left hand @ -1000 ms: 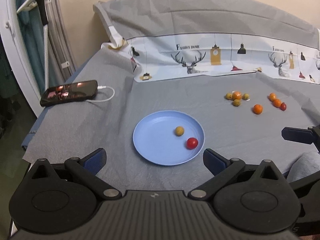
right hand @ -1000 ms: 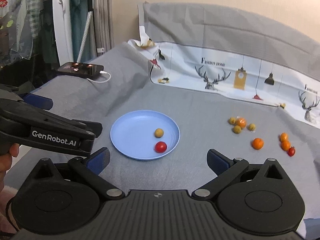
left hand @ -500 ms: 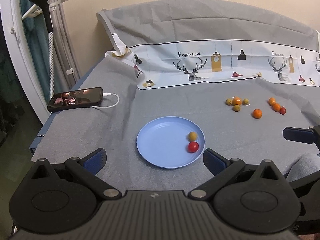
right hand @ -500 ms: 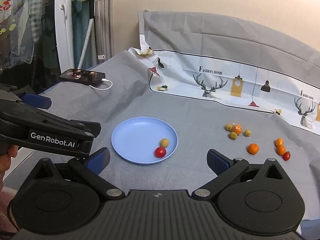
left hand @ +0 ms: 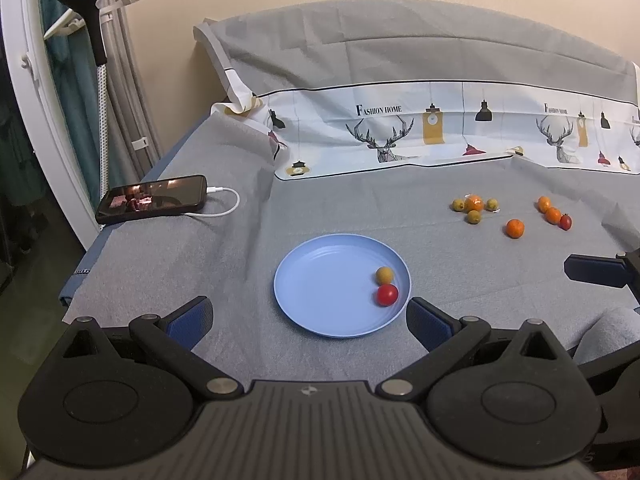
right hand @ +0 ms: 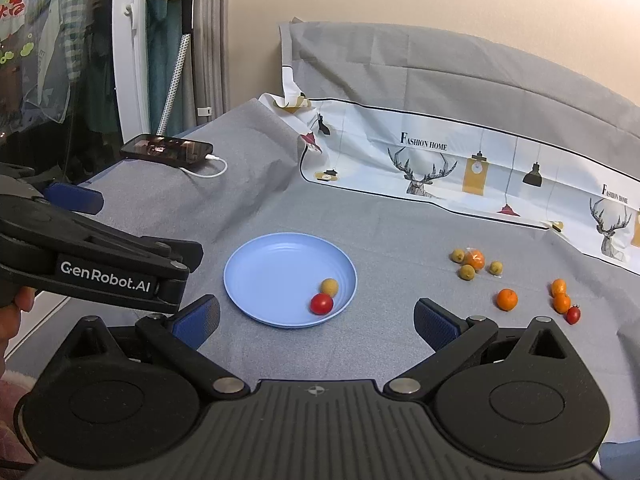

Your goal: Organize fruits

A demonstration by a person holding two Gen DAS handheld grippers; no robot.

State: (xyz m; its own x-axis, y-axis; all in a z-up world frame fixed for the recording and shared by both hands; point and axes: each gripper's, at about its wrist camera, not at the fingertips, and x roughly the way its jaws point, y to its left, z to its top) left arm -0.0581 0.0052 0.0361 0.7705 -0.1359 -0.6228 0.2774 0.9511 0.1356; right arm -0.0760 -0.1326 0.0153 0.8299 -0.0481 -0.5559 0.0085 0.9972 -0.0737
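A blue plate (left hand: 320, 280) (right hand: 272, 272) lies on the grey cloth and holds a red tomato (left hand: 387, 294) (right hand: 321, 303) and a yellow-green fruit (left hand: 385, 275) (right hand: 329, 287). To the right lie a cluster of small green fruits with an orange one (left hand: 474, 205) (right hand: 474, 260), a single orange (left hand: 515, 228) (right hand: 507, 299), and two oranges with a red tomato (left hand: 554, 215) (right hand: 562, 302). My left gripper (left hand: 308, 320) is open and empty, near the plate's front edge. My right gripper (right hand: 316, 320) is open and empty, in front of the plate.
A phone (left hand: 152, 199) (right hand: 166, 149) on a white charging cable lies at the far left of the cloth. A printed white sheet (left hand: 440, 128) runs along the back. The bed's left edge drops off beside a white frame (right hand: 128, 60).
Both grippers have pulled back and risen a little, so the plate and fruits sit farther off. On the plate the yellow-green fruit rolled right, next to the tomato.
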